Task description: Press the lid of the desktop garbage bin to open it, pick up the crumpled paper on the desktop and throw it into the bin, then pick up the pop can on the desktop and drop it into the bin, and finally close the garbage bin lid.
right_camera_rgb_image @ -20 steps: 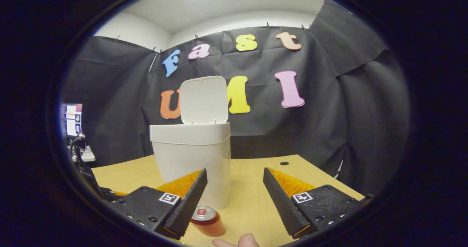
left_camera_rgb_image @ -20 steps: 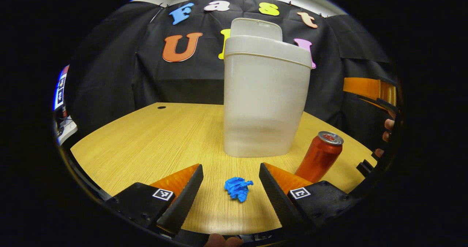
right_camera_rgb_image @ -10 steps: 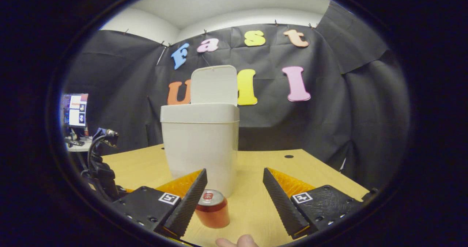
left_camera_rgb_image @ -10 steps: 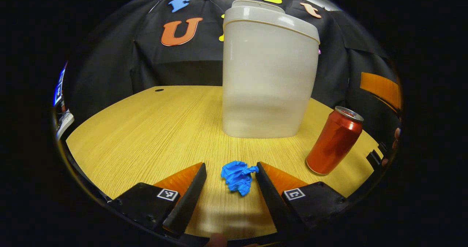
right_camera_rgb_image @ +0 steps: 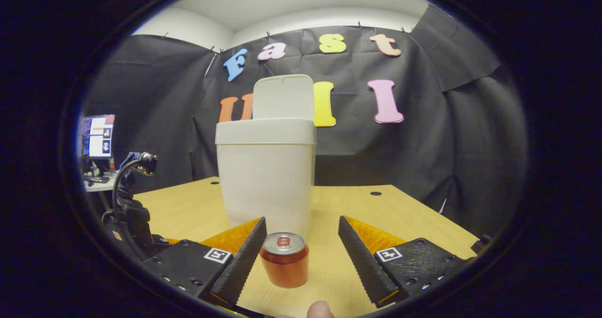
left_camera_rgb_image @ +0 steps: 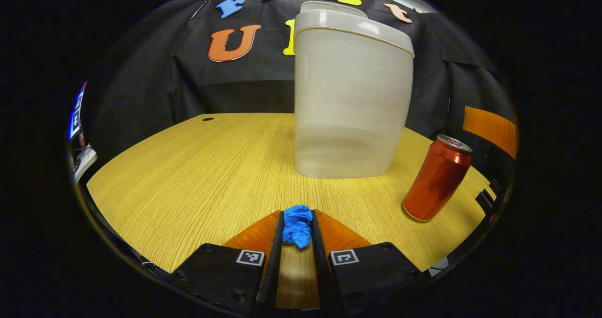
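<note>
the left gripper (left_camera_rgb_image: 297, 224) has drawn its fingers together within the last half second and now clamps the blue crumpled paper (left_camera_rgb_image: 297, 225) between both of them, low over the near edge of the wooden desktop (left_camera_rgb_image: 197, 167); a moment ago the same fingers stood wide apart with the paper lying loose between them. judged from this, the paper is grasped and the carry to the bin is what comes next. the garbage bin (left_camera_rgb_image: 350, 97) stands farther back on the desktop, slightly to the right of the clamped paper, and its lid (right_camera_rgb_image: 282, 97) stands raised behind the rim in the right gripper view, so the opening is ready to receive a drop from above. the pop can (left_camera_rgb_image: 437, 178) stands upright on the desktop, right of the left gripper and nearer than the bin. in the right gripper view the can (right_camera_rgb_image: 284, 259) has come closer and lower into frame over the last second and now sits between the fingers of the right gripper (right_camera_rgb_image: 301, 254), nearer the left finger; those fingers are spread wide and touch nothing, the bin (right_camera_rgb_image: 265, 177) just beyond the can.
</note>
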### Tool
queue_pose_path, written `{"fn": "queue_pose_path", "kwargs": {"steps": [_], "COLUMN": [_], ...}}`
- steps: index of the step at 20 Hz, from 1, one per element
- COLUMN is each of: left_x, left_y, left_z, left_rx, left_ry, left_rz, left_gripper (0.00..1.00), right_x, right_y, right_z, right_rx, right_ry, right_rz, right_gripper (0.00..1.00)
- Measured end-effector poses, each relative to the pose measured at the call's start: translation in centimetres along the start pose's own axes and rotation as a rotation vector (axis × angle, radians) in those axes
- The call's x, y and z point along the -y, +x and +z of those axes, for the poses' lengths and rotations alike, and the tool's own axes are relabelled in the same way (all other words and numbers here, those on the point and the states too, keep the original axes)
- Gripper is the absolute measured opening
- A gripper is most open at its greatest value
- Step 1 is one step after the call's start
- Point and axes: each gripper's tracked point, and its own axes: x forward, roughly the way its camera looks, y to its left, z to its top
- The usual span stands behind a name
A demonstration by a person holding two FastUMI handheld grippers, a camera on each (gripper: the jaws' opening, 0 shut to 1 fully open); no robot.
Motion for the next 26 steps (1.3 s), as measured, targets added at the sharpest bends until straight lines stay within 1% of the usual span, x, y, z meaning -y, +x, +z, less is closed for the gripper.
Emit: {"fn": "queue_pose_path", "kwargs": {"steps": [1,2,3,4,5,6,7,8,9,10,11,12,13,14,15,16,17,19,20,21,22,24,26], "left_x": [0.0,0.2,0.2,0.2,0.3,0.2,0.1,0.0,-0.2,-0.3,-0.5,-0.8,-1.1,-1.4,-1.5,-1.6,-1.8,-2.4,-2.5,-2.7,-2.9,-3.1,-2.7], "left_y": [-0.1,-0.3,-0.5,-0.7,-1.1,-1.4,-1.7,-1.9,-2.1,-2.4,-2.7,-2.9,-3.3,-3.6,-3.9,-4.2,-4.6,-5.1,-5.5,-5.8,-6.2,-7.3,-8.5], "left_z": [0.0,0.2,0.5,1.1,1.8,2.6,3.4,4.2,5.0,5.9,6.7,7.5,8.2,9.0,9.7,10.5,11.2,12.7,13.7,14.7,15.9,18.7,22.1], "left_rx": [0.002,0.006,0.011,0.026,0.045,0.065,0.084,0.103,0.121,0.140,0.161,0.181,0.201,0.219,0.236,0.252,0.269,0.302,0.320,0.336,0.357,0.416,0.477], "left_ry": [-0.001,-0.006,-0.012,-0.017,-0.020,-0.021,-0.022,-0.023,-0.023,-0.022,-0.017,-0.011,-0.004,-0.002,-0.004,-0.007,-0.010,-0.007,-0.010,-0.013,-0.016,-0.015,-0.002], "left_rz": [-0.003,-0.007,-0.009,-0.013,-0.014,-0.014,-0.014,-0.013,-0.014,-0.014,-0.008,-0.002,0.003,0.007,0.007,0.007,0.011,0.018,0.022,0.025,0.027,0.026,0.026], "left_gripper": [0.35,0.34,0.40,0.34,0.34,0.34,0.33,0.33,0.33,0.33,0.33,0.33,0.33,0.33,0.33,0.33,0.33,0.33,0.33,0.33,0.33,0.33,0.33], "right_x": [-0.2,-0.4,-0.6,-0.8,-1.0,-1.0,-1.0,-1.1,-1.0,-1.0,-1.0,-1.2,-1.4,-1.5,-1.5,-1.5,-1.5,-1.6,-1.6,-1.6,-1.5,-1.6,-1.5], "right_y": [0.0,-0.1,-0.1,-0.2,-0.3,-0.2,-0.1,0.0,0.1,0.2,0.4,0.6,0.7,0.8,1.0,1.1,1.2,1.5,1.6,1.8,1.9,2.0,2.2], "right_z": [-0.1,-0.3,-0.5,-0.7,-0.8,-1.0,-1.1,-1.3,-1.5,-1.8,-2.2,-2.7,-3.3,-4.0,-4.5,-4.9,-5.3,-6.0,-6.5,-6.9,-7.3,-8.2,-9.0], "right_rx": [-0.005,-0.010,-0.015,-0.021,-0.023,-0.027,-0.032,-0.038,-0.044,-0.052,-0.062,-0.075,-0.094,-0.112,-0.125,-0.135,-0.145,-0.167,-0.181,-0.196,-0.207,-0.232,-0.251], "right_ry": [0.001,0.003,0.004,0.000,-0.002,-0.003,-0.003,-0.003,-0.005,-0.006,-0.005,0.000,0.002,-0.001,-0.005,-0.008,-0.009,-0.004,-0.009,-0.011,-0.008,-0.001,-0.004], "right_rz": [0.002,0.004,0.007,0.008,0.010,0.005,0.001,-0.004,-0.011,-0.018,-0.023,-0.019,-0.016,-0.017,-0.021,-0.024,-0.025,-0.027,-0.027,-0.029,-0.029,-0.029,-0.031], "right_gripper": [0.93,0.95,0.96,0.95,0.92,0.96,0.96,0.93,0.96,0.93,0.96,0.93,0.96,0.96,0.93,0.93,0.96,0.95,0.92,0.96,0.92,0.95,0.95]}}
